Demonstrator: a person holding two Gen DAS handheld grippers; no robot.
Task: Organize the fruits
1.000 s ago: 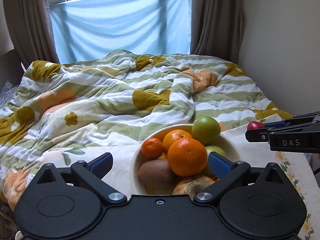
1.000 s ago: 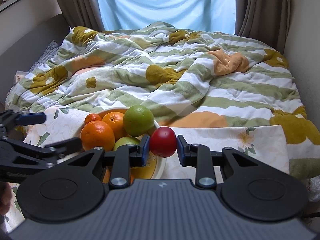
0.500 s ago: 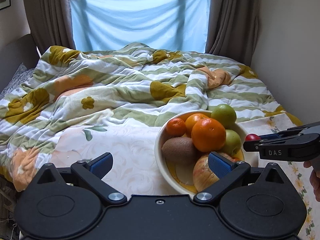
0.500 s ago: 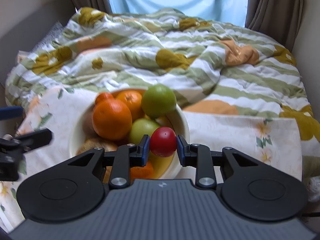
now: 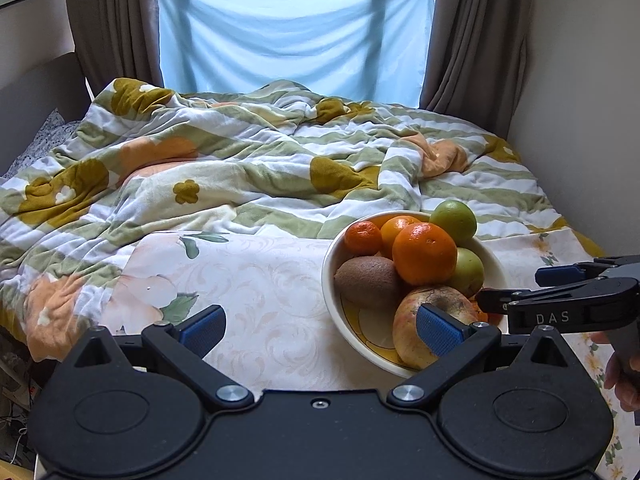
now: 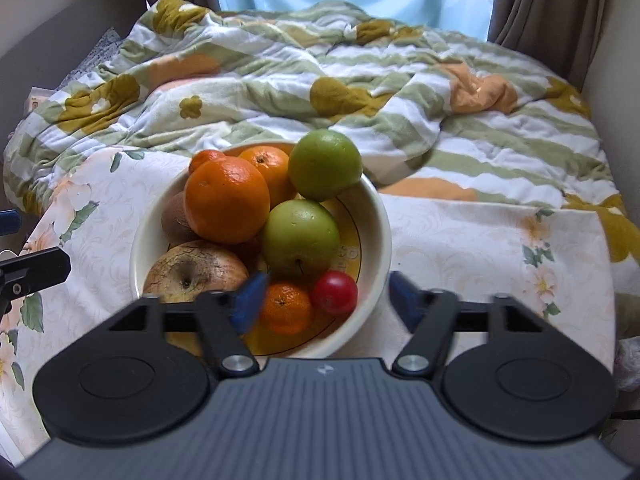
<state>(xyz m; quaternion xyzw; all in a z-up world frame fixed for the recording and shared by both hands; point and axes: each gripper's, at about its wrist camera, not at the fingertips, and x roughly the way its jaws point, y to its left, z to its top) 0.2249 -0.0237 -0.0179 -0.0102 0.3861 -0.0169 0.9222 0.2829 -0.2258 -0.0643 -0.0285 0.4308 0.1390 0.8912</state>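
A: R gripper jaws?
B: Wide apart, holding nothing. Blue pads blurred. Red fruit lies betw. them but touches neither; it's in the bowl, at the near right by the rim.

A: L gripper?
B: Jaws wide too, nothing held. It hovers over the cloth-covered surface, left of the bowl; its right pad overlaps the big apple in view. Contact, can't tell.

A: What's in the bowl?
B: Cream bowl, yellow inside. Red fruit just beside a small mandarin at the front. Behind those, a green apple; a second green fruit sits high at the back rim. Big orange tops the pile, another orange and a 2nd mandarin behind it. Kiwi at left wall, wrinkled apple front left.

A: Around it?
B: Bowl stands on the floral cloth, which lies against a bed w/ a striped flowered blanket. Curtains and blue sheet at the window beyond.
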